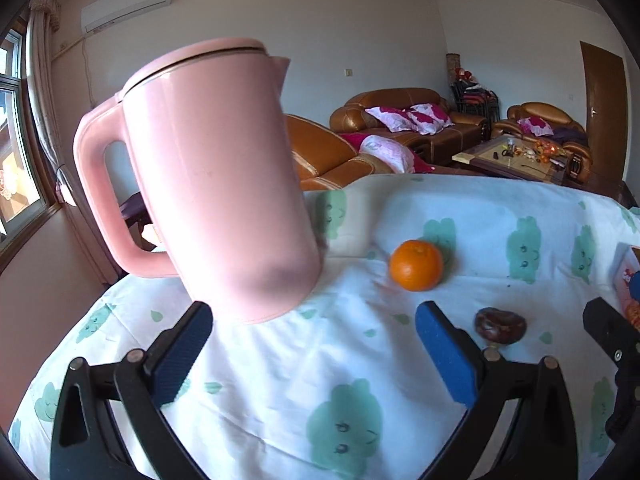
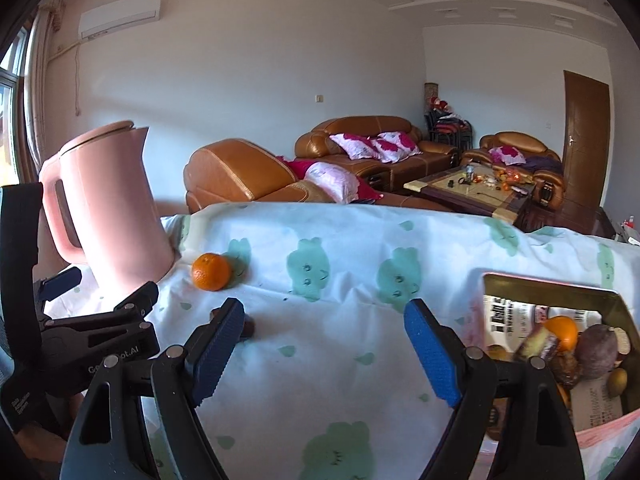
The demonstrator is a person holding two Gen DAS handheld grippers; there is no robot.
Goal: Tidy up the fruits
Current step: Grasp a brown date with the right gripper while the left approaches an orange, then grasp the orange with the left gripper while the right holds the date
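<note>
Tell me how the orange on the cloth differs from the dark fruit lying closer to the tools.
The round bright orange fruit is vivid and smooth-skinned; the dark reddish-brown wrinkled fruit is dull and looks shrivelled. The orange sits farther back, close to the pink plastic kettle; the dark fruit lies nearer the tools. The orange looks rounder, the dark fruit flatter. Both rest loose on the white cloth with green prints, outside the box.

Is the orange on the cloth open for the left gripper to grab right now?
Probably yes. The orange sits alone on the cloth, ahead and right of the open left gripper. The pink kettle stands to its left, apart from it, and the dark fruit lies nearer, off the direct line.
</note>
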